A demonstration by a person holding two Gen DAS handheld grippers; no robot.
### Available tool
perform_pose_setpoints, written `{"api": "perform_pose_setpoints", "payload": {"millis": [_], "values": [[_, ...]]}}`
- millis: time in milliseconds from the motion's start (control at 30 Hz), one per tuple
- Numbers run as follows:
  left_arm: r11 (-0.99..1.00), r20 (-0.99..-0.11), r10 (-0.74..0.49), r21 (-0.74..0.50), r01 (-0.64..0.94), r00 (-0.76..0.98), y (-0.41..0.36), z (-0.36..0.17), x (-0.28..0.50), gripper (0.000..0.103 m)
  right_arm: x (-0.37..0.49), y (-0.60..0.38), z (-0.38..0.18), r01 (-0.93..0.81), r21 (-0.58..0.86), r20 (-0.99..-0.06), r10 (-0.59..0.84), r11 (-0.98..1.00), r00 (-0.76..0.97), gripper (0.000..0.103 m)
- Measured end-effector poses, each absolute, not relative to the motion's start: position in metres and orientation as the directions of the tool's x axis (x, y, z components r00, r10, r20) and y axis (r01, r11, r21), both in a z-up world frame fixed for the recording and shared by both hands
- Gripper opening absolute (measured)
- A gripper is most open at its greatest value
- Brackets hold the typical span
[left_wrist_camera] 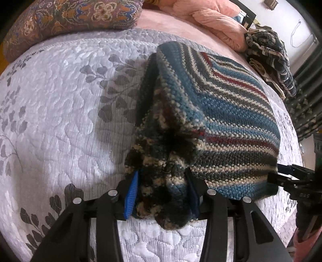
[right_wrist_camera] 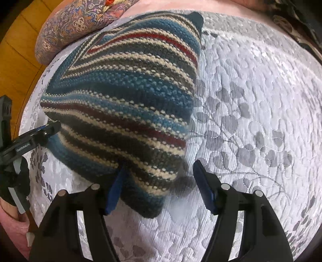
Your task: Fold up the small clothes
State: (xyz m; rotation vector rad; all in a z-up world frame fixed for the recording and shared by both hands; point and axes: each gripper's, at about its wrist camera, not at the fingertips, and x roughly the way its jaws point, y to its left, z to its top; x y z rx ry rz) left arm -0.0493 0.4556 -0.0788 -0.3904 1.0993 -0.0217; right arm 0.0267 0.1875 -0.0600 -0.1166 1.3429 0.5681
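Lilac leaf-quilted bedspread (left_wrist_camera: pixel 60 121), paisley pillow (left_wrist_camera: pixel 66 22), pink blanket (left_wrist_camera: pixel 211 18), orange wooden floor (right_wrist_camera: pixel 18 50)

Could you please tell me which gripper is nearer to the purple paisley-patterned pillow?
Left. The left gripper, clamping the striped knitted garment, has the purple paisley-patterned pillow ahead to its left; the right gripper sits farther right, across the garment.

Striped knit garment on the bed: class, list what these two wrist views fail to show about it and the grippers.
- Left wrist view: the striped knit garment bunches between the left gripper fingers, hiding the inner pads.
- Left wrist view: the right gripper is cut off by the frame edge.
- Right wrist view: the right gripper's left finger sits partly under the knit; the garment's right edge is motion-blurred.
- Both views: what kind of garment it is stays hidden by folds.
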Motion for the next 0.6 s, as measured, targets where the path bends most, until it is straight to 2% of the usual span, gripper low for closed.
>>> {"api": "perform_pose_setpoints", "payload": {"millis": [133,267,333,400,467,600], "values": [[0.919,-0.851,-0.222,-0.346,-0.191,0.477,0.461,-0.061,-0.056,0.047,0.030,0.181,-0.051,-0.457,0.290,-0.923,0.372,0.841,0.100,0.065],[0.939,-0.822,-0.185,-0.309,-0.148,0.538,0.460,-0.024,-0.060,0.048,0.039,0.166,-0.023,-0.458,0.323,-0.889,0.431,0.828,0.152,0.065],[0.941,-0.808,-0.177,-0.306,-0.144,0.562,0.464,-0.011,-0.053,0.057,0.048,0.160,-0.013,-0.446,0.344,-0.879,0.451,0.826,0.156,0.066],[0.936,-0.794,-0.180,-0.320,-0.148,0.581,0.470,-0.005,-0.042,0.060,0.056,0.156,-0.009,-0.434,0.365,-0.869,0.469,0.824,0.157,0.067],[0.930,-0.783,-0.198,-0.340,-0.138,0.590,0.476,-0.002,-0.025,0.068,0.065,0.156,-0.005,-0.434,0.383,-0.858,0.488,0.816,0.162,0.069],[0.918,-0.792,-0.256,-0.379,-0.117,0.554,0.483,-0.017,0.015,0.070,0.080,0.161,-0.008,-0.426,0.437,-0.838,0.531,0.792,0.128,0.072]]}}
